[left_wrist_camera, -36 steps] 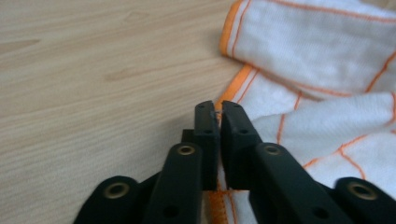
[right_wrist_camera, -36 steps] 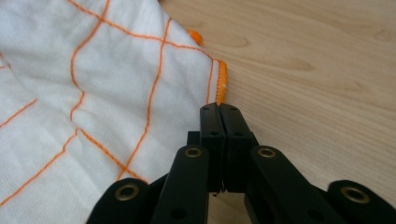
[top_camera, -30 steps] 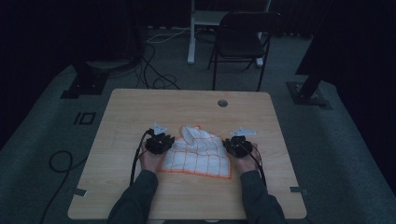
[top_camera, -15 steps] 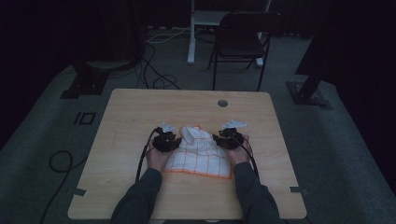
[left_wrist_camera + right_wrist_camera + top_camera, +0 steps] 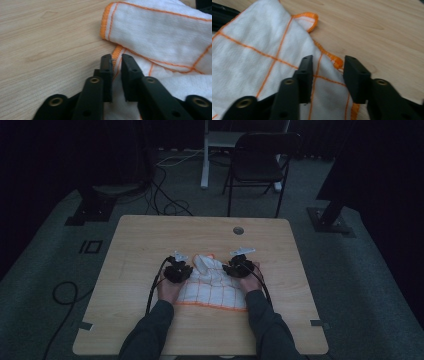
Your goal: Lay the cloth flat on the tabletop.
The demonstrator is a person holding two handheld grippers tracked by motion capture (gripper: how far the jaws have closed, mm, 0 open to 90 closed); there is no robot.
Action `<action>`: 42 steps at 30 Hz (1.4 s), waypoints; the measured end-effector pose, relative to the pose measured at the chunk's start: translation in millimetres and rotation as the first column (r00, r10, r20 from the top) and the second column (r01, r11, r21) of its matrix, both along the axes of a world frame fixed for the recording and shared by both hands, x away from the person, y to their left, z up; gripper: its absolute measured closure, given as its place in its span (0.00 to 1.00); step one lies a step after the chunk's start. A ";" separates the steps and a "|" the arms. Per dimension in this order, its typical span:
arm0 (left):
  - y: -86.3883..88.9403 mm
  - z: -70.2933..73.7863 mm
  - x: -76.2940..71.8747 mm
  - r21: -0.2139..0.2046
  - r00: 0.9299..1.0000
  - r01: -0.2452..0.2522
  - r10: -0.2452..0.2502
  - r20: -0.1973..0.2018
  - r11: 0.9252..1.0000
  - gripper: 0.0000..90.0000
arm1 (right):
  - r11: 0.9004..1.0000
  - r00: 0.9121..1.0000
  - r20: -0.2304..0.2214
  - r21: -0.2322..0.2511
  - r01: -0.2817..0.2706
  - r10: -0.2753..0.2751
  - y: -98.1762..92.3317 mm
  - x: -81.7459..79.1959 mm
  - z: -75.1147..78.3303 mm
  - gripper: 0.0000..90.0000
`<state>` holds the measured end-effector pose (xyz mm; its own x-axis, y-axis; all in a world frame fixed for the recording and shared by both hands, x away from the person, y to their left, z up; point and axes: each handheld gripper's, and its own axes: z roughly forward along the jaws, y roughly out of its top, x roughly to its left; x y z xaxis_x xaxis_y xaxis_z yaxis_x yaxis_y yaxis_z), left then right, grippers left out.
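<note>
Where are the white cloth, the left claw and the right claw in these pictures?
white cloth [image 5: 212,287]: high view, on its middle panel of orange squares.
left claw [image 5: 117,65]: left gripper view, midway between its tips, at the cloth's orange hem.
right claw [image 5: 328,65]: right gripper view, midway between its tips, over the cloth's edge.

Soft woven cotton cloth, matt wood-grain table, matt black plastic claws

Dim recording studio or lab space, not a home. Grey carpet floor all round a lone pale wooden desk with a cable grommet. Black curtains wall off the back. Heavy black stand bases flank the desk; loose cables trail over the carpet. A dark folding chair stands behind, beside a white post.
</note>
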<state>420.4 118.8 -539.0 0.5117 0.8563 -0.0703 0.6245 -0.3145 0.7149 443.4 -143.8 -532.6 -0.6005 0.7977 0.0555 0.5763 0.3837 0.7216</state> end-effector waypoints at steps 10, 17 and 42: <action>8.8 0.5 -5.7 0.013 0.999 -0.053 0.052 0.015 0.999 0.96 | 0.999 0.998 0.044 -0.012 0.043 -0.043 -16.1 -8.9 10.4 0.97; 20.7 4.8 -13.2 0.010 0.997 -0.077 0.077 0.030 0.997 0.96 | 0.997 0.995 0.065 -0.022 0.073 -0.072 -33.8 -14.7 19.0 0.97; 13.5 13.9 -17.8 -0.006 0.995 -0.074 0.074 0.062 0.997 0.80 | 0.998 0.998 0.017 -0.028 -0.062 0.062 -19.8 -32.5 11.6 0.96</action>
